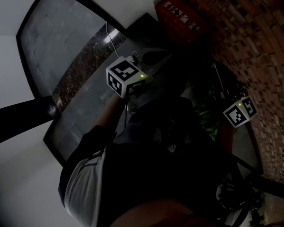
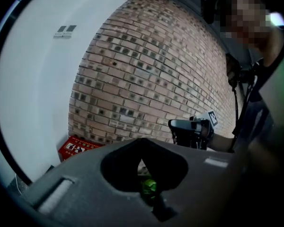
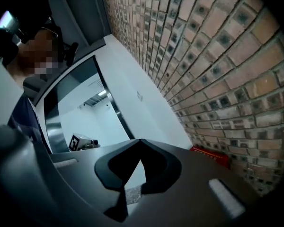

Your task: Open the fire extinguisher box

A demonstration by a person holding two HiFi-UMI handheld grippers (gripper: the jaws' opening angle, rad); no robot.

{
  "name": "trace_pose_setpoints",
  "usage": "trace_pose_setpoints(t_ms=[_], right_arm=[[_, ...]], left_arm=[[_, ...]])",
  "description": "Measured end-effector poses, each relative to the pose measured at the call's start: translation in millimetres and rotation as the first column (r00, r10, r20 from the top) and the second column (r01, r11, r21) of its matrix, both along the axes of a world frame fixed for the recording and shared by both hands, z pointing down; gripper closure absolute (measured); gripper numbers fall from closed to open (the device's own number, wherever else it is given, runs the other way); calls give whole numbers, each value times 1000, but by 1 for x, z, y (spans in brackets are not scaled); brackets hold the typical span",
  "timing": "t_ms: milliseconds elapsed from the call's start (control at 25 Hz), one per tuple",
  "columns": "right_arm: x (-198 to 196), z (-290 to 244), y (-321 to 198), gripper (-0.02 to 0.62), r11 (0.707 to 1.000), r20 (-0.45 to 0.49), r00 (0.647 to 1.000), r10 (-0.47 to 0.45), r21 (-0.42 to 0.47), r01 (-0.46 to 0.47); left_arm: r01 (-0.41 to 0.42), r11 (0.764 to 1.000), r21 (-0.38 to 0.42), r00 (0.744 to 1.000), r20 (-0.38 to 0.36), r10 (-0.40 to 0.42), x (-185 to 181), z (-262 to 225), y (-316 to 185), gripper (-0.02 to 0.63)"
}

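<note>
Status of grippers: I read the left gripper (image 2: 141,143) with its jaws pressed together and nothing between them. The right gripper (image 3: 139,144) reads the same, jaws together and empty. The fire extinguisher box (image 2: 78,146), red with white print, sits at the foot of the brick wall (image 2: 146,74). It is ahead of the left gripper, low and to its left, and well apart from it. From the right gripper the box lies low and to the right, also well apart. Neither gripper touches the box. A white wall (image 2: 33,89) adjoins the brickwork beside the box.
</note>
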State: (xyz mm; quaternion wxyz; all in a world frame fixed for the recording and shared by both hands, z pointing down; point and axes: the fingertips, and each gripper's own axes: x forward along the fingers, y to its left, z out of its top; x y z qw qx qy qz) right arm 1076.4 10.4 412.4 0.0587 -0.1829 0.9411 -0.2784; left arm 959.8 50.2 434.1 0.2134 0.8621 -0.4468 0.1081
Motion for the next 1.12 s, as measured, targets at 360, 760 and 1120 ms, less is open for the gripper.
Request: trace_pose_setpoints(t_ms=[360,760,1120], right_arm=[[11,19,-81,595,997,-86,994,66,-42,-70],[-28,21,-100,595,996,-185,979,89,42,-82],[-129,22,-143,595,994,-224,969,104,37,-98]], left_arm=[[-75,997,-30,997,-18,75,26,-1,-56,604],[-206,976,-73,975,-104,198,5,18,-122,604],[-303,949,-85,952,-72,297,-71,39,-192,604]])
